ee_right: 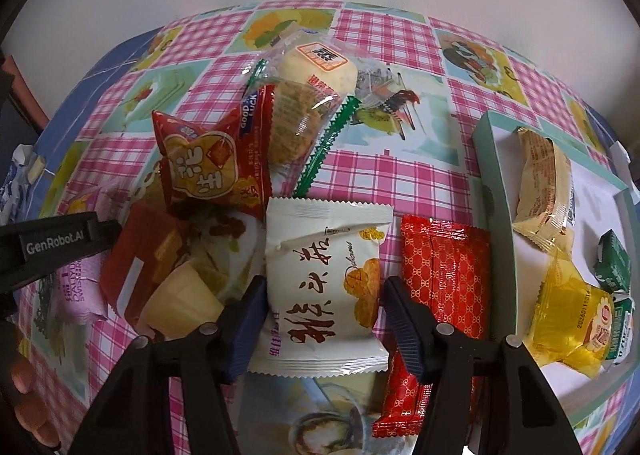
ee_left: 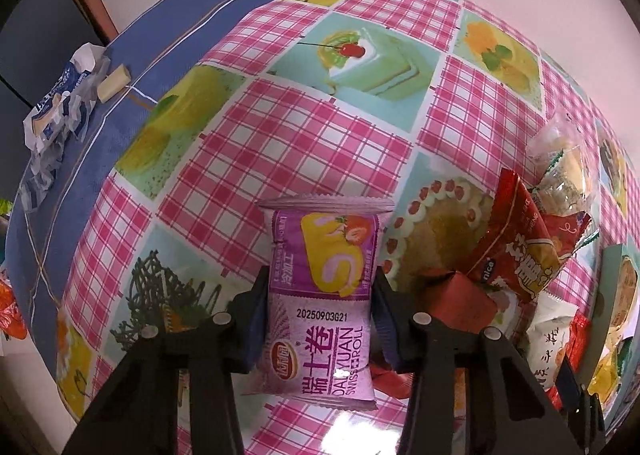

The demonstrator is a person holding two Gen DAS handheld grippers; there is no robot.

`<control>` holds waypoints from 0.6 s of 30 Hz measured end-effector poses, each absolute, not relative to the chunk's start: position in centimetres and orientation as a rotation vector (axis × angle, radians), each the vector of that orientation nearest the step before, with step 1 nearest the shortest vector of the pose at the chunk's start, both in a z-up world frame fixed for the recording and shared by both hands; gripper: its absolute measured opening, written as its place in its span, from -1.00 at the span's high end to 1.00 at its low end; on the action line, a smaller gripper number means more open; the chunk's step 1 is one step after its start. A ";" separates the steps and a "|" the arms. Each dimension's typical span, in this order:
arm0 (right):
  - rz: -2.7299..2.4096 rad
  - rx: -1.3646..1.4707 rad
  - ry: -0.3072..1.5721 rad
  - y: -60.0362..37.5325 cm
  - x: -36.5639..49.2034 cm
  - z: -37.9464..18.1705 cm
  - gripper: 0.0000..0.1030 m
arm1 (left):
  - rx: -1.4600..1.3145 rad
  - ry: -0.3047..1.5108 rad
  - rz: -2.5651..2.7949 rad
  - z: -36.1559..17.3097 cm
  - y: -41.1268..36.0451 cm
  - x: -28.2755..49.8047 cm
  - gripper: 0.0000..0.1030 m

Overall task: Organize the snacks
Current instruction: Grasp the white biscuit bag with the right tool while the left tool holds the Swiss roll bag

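Observation:
My left gripper is shut on a purple Swiss roll packet, its pads pressed on both sides above the checked tablecloth. The packet's end shows at the left of the right wrist view. My right gripper is shut on a white pastry packet, which also shows in the left wrist view. A pile of snacks lies between them: a red cracker packet, a clear cake packet and a red box. A red patterned packet lies to the right.
A teal-rimmed white tray at the right holds a yellow cake packet, a yellow jelly packet and green packets. A torn blue-white wrapper lies on the blue cloth at the far left. A wall stands behind the table.

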State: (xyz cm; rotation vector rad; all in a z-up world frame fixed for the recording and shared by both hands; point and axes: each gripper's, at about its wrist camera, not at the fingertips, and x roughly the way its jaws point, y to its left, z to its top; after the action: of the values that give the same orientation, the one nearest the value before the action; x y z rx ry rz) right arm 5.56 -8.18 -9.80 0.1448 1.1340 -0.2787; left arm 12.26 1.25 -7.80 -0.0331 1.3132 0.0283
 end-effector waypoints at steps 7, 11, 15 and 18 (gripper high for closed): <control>-0.291 0.160 1.130 -8.4 5.6 -9.6 -0.06 | -0.056 1.324 0.032 -7.6 1.3 12.3 0.21; -0.293 0.188 1.135 -8.7 5.6 -9.5 -0.05 | -0.082 1.329 0.022 -7.2 1.7 12.3 0.23; -0.293 0.223 1.110 -9.0 5.4 -8.4 -0.05 | -0.095 1.303 0.006 -5.7 1.9 12.1 0.23; -0.290 0.246 1.085 -9.4 5.2 -7.3 -0.05 | -0.099 1.263 -0.004 -4.1 2.1 11.9 0.23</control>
State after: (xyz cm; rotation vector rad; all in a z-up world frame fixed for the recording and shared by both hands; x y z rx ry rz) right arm 5.16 -9.36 -7.34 0.2461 1.0851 -0.2902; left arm 11.94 2.06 -4.05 -0.0987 1.2634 -0.0036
